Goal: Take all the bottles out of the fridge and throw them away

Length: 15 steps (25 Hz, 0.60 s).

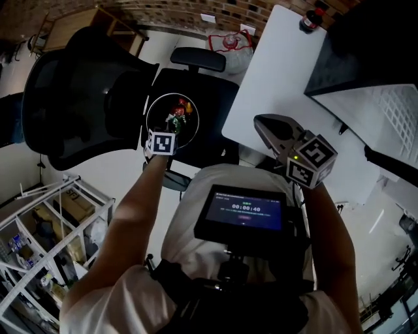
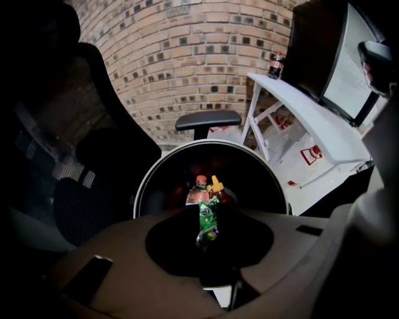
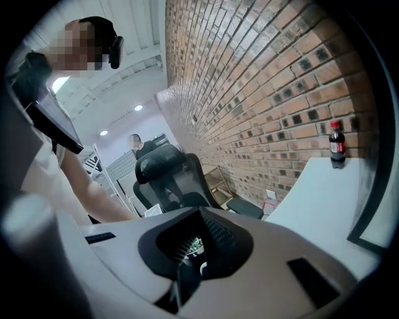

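Observation:
My left gripper (image 1: 168, 127) points steeply down over a round white-rimmed bin (image 1: 149, 109), which holds several bottles (image 1: 177, 112). In the left gripper view its jaws (image 2: 209, 219) stand a little apart. A green-labelled bottle (image 2: 208, 218) shows in the narrow gap. I cannot tell if the pads touch it. Beyond it in the bin (image 2: 149, 180) lie a red-capped bottle (image 2: 198, 187) and a yellow-capped one (image 2: 216, 185). My right gripper (image 1: 262, 122) is shut on nothing (image 3: 190, 249), raised beside the white table (image 1: 281, 72). A cola bottle (image 1: 312, 18) (image 2: 276, 63) (image 3: 336, 143) stands on the table's far end.
The bin rests against a black office chair (image 1: 78, 85), with a second chair seat (image 1: 202, 91) behind it. A dark cabinet (image 1: 366, 39) with an open white door (image 1: 385, 111) sits on the table. Wire shelving (image 1: 39, 248) stands at the lower left. A brick wall (image 2: 187, 56) runs behind.

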Available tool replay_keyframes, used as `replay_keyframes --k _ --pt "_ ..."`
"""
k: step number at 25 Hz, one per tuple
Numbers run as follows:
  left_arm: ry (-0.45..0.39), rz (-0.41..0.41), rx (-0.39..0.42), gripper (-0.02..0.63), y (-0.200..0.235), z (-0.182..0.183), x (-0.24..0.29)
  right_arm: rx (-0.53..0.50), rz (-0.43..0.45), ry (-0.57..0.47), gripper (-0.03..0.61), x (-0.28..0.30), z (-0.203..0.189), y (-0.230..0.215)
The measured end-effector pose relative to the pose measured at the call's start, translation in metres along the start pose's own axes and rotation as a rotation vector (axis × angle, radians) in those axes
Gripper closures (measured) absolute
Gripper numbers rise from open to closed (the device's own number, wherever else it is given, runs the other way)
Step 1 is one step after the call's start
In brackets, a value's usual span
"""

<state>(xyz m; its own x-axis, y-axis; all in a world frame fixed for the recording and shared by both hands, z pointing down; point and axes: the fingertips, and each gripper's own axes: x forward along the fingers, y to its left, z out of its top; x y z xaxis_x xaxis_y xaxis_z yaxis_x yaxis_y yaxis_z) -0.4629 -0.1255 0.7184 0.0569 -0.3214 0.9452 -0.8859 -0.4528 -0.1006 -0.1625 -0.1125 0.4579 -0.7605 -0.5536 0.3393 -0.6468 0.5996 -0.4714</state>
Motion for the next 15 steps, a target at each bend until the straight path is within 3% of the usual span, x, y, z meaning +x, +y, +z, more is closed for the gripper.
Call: replay_keyframes --k 4,8,15 --pt "-0.082 0.004 0.003 0.614 -0.009 0.024 -0.021 0.007 -0.013 -0.059 0.577 -0.017 0.006 -0.01" --pt "-0.216 -0.074 -0.023 0.612 -0.047 0.062 -0.052 0.023 -0.047 -0.113 0.577 -0.049 0.01 -0.026" --pt "-0.467 -0.227 0.008 0.612 -0.121 0.132 -0.125 0.023 -0.093 -0.176 0.577 -0.097 0.015 -0.044"
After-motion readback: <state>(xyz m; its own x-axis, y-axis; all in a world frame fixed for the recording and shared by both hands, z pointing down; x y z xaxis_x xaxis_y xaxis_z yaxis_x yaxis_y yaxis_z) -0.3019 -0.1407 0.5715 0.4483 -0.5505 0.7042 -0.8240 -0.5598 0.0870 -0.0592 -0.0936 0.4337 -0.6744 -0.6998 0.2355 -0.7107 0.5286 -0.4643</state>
